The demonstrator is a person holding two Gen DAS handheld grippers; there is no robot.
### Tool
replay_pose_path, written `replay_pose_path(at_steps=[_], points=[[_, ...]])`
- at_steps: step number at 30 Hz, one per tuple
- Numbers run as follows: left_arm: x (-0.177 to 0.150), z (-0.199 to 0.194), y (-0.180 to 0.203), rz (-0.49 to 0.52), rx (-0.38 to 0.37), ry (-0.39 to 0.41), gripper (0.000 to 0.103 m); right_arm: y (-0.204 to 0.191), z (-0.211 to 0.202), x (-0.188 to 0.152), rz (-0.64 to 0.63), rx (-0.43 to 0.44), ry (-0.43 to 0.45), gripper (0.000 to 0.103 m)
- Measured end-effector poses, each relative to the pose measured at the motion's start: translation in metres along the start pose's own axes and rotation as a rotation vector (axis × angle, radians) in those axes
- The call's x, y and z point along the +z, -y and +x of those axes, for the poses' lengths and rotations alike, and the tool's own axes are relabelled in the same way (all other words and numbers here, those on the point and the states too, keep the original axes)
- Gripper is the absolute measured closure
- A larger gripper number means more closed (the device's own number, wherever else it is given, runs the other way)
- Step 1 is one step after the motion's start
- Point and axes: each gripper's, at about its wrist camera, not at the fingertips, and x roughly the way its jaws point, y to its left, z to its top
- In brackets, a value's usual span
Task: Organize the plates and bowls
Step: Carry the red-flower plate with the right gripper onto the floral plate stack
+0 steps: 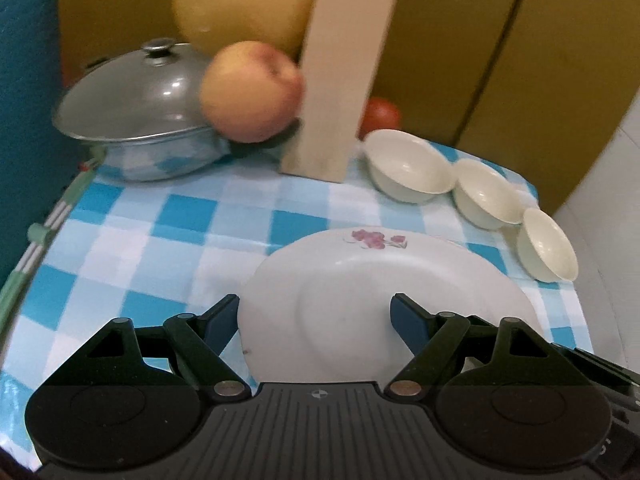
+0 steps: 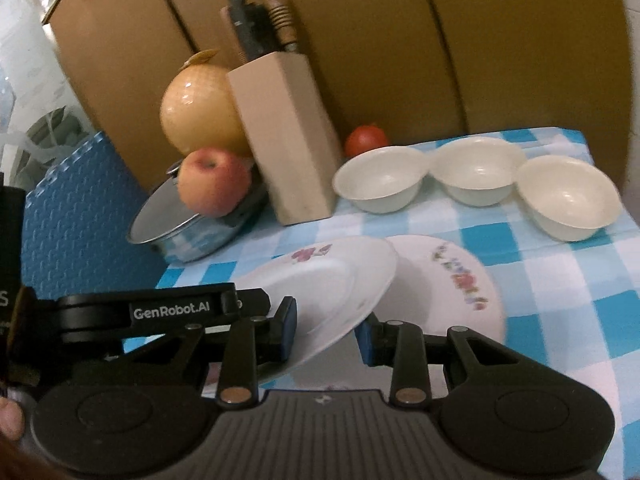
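Observation:
A white plate with a pink flower (image 1: 384,304) lies between the fingers of my left gripper (image 1: 316,316), whose jaws stand wide apart on either side of its near rim. In the right wrist view that same plate (image 2: 332,284) is tilted, its right edge resting on a second flowered plate (image 2: 448,284). My right gripper (image 2: 326,334) straddles the tilted plate's lower edge with its jaws apart. The left gripper's body (image 2: 172,312) shows at the left. Three cream bowls (image 1: 408,164) (image 1: 488,194) (image 1: 546,244) stand in a row at the back right, also in the right wrist view (image 2: 382,178) (image 2: 478,168) (image 2: 568,198).
A lidded steel pot (image 1: 132,116) with an apple (image 1: 250,90) on it, a large yellow fruit (image 1: 240,0), a beige knife block (image 1: 340,80) and a tomato (image 1: 380,114) stand at the back. The checked cloth (image 1: 160,240) covers the table; its right edge drops off beside the bowls.

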Motion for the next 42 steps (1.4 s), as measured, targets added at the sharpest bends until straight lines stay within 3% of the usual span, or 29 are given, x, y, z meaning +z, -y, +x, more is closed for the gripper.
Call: replay_pose_path(at_steps=[14,27,42], points=[[-0.003,0.026,0.036,0.056,-0.03,-0.037,0.018,0.033,-0.001,-0.002,0.053,-0.046,-0.007,0.073],[-0.005,0.037,0.05,0.082,-0.036,-0.044,0.019,0.051,0.003,-0.006,0.081,-0.059,0.017,0.073],[-0.013,0.046,0.059,0.099,-0.044,-0.07,0.02,0.069,0.007,-0.012,0.162,-0.061,-0.02,0.072]])
